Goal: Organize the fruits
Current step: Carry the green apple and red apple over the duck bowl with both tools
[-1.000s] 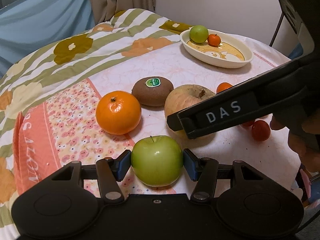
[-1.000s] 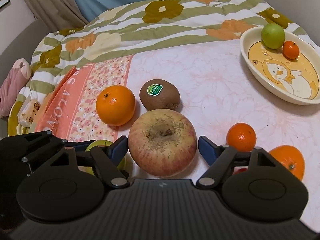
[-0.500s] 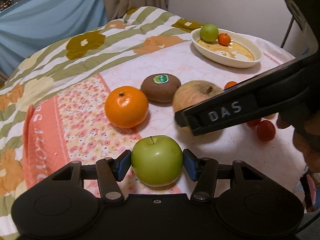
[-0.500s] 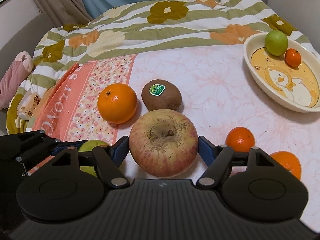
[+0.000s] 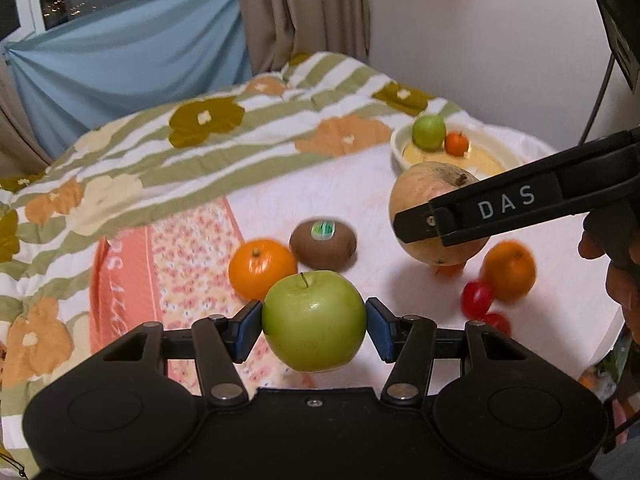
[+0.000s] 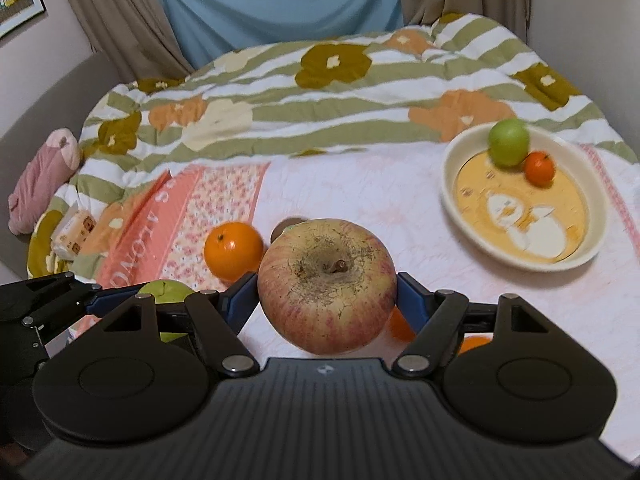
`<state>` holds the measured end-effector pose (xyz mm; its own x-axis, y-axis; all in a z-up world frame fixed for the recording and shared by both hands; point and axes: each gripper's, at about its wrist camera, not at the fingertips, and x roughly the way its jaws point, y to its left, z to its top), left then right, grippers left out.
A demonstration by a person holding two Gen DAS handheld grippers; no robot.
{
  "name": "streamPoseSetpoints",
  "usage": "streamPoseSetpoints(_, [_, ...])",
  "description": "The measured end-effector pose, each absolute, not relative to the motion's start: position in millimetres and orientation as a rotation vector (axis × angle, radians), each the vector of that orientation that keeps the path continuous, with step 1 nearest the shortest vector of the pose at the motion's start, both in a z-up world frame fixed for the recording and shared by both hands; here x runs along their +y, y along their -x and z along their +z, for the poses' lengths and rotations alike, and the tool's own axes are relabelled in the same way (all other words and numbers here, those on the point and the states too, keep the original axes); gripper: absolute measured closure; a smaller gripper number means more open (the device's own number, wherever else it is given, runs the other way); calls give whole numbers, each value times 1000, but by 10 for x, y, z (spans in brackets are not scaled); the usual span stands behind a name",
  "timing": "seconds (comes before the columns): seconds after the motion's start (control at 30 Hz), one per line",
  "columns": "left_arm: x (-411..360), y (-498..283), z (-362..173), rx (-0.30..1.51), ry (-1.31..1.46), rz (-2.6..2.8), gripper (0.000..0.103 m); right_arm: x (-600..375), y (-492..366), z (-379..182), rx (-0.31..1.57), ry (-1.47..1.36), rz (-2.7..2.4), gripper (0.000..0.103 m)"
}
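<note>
- Fruits mostly unsorted: only a small green apple (image 6: 509,142) and tiny orange (image 6: 539,168) in the cream dish (image 6: 592,216).
- Left gripper (image 5: 314,322) clamped on green apple (image 5: 314,320), aloft.
- Right gripper (image 6: 326,298) clamped on russet apple (image 6: 326,284), aloft.
- Left on the cloth: big orange (image 5: 262,268), kiwi (image 5: 322,242), smaller orange (image 5: 509,270), red tomatoes (image 5: 477,299).

Red apple (image 6: 326,284) mostly hides what seems a kiwi (image 6: 282,227).

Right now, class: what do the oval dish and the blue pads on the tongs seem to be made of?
Oval dish: likely glazed ceramic or melamine; smooth cream rim, printed cartoon inside. The look leaves it open.
Blue pads: probably matte rubber or soft plastic; dull, no glare, pressed against the green apple.
</note>
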<state>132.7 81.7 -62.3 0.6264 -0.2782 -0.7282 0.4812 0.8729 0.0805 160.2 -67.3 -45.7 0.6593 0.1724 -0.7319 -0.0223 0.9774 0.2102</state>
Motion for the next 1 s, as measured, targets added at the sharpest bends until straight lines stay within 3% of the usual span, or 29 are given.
streamPoseSetpoints(0.47, [-40,-1262,-57,665,-223,-429,43,-1742,-1483,86,760,-190,78,15])
streamPoseSetpoints(1.0, [-1254,-1707,-243,709,-179,-459,43,-3054,-1907,-23,775,-136,93,15])
